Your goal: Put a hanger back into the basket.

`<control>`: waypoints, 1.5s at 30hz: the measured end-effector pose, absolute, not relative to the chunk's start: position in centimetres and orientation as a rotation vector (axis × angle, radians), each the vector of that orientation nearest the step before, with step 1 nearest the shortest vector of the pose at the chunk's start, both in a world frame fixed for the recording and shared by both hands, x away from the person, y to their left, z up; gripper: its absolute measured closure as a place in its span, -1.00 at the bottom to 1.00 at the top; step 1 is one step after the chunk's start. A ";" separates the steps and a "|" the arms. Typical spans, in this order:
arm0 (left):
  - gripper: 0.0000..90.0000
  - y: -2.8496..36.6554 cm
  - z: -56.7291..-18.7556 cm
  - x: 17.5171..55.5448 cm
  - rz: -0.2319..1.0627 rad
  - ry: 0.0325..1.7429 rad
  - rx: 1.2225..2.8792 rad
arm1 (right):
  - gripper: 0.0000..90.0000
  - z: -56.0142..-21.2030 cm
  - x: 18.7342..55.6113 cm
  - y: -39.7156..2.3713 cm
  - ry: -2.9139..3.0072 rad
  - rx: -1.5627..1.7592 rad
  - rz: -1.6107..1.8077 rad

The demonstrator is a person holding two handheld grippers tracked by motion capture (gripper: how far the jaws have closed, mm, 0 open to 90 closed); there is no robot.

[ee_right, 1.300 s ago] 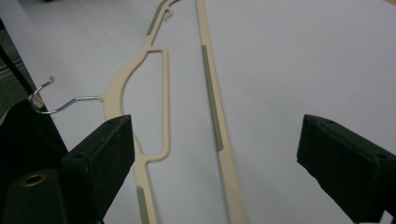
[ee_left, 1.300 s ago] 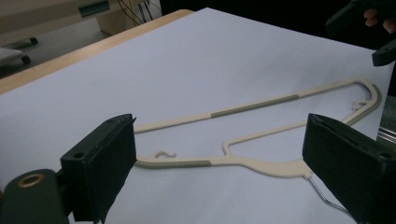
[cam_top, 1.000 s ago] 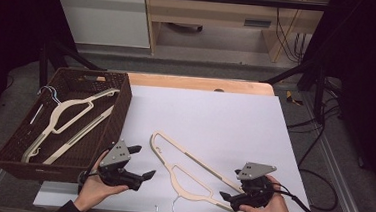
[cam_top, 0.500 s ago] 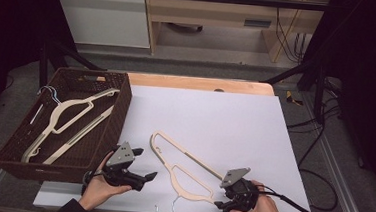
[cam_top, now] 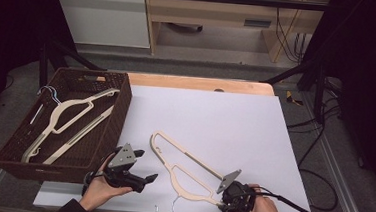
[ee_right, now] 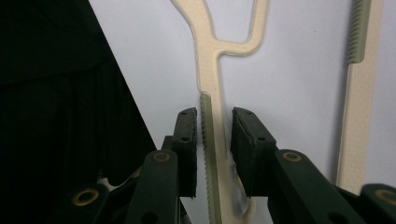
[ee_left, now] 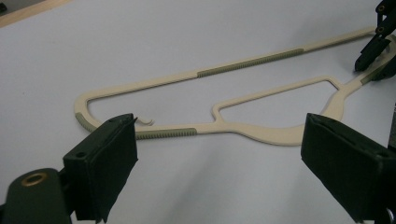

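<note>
Cream plastic hanger (cam_top: 184,167), one, flat on white table (cam_top: 235,124), arm between just-closing right gripper (ee_right: 212,140) jaws, small gaps visible; left gripper (ee_left: 219,163) wide, empty; two hangers (cam_top: 69,123) in basket (cam_top: 117,116).

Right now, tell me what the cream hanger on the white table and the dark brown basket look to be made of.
Cream hanger: likely moulded plastic, smooth and matte, with ridged grey-green strips, perhaps rubber, on its arms. Dark brown basket: woven wicker or rattan-like strands, judging by the visible weave; natural or synthetic is unclear.
</note>
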State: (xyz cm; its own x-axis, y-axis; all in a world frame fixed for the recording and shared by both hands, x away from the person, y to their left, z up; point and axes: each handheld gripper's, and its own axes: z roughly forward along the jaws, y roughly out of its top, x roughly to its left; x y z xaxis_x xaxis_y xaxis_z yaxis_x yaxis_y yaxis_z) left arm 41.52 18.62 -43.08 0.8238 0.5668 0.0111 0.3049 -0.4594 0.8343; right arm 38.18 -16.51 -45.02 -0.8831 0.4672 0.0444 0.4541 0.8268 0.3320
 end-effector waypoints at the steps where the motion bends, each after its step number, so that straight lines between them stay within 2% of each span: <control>1: -0.76 18.6 -43.1 41.5 0.358 0.640 2.083 | 0.62 -45.0 38.2 -16.5 2.968 0.725 0.506; 9: -0.76 18.5 -43.1 41.5 0.361 0.641 2.082 | 0.65 -45.1 37.6 -15.9 2.947 0.657 0.434; 12: -0.76 18.5 -43.1 41.4 0.360 0.633 2.087 | 0.75 -45.1 37.6 -15.9 2.961 0.654 0.438; 21: -0.76 18.4 -42.9 41.4 0.362 0.604 2.091 | 0.76 -45.0 37.9 -16.6 2.988 0.662 0.537; 29: -0.77 17.8 -43.1 41.5 0.379 0.492 2.153 | 0.76 -43.8 38.5 -17.7 2.976 0.634 0.674; 32: -0.74 17.3 -43.1 41.3 0.326 0.482 2.169 | 0.76 -43.6 38.4 -17.8 2.965 0.667 0.694; 36: -0.60 15.5 -42.8 40.0 0.207 0.490 2.195 | 0.76 -43.3 38.6 -18.0 2.966 0.668 0.710; 40: -0.37 14.0 -43.0 39.2 0.147 0.504 2.228 | 0.76 -43.1 38.5 -18.1 2.959 0.678 0.731; 41: -0.37 13.6 -43.1 39.1 0.134 0.514 2.247 | 0.76 -43.1 38.5 -18.1 2.959 0.678 0.731; 45: -0.07 12.0 -44.4 38.9 0.028 0.599 2.298 | 0.76 -43.2 38.5 -18.0 2.956 0.693 0.719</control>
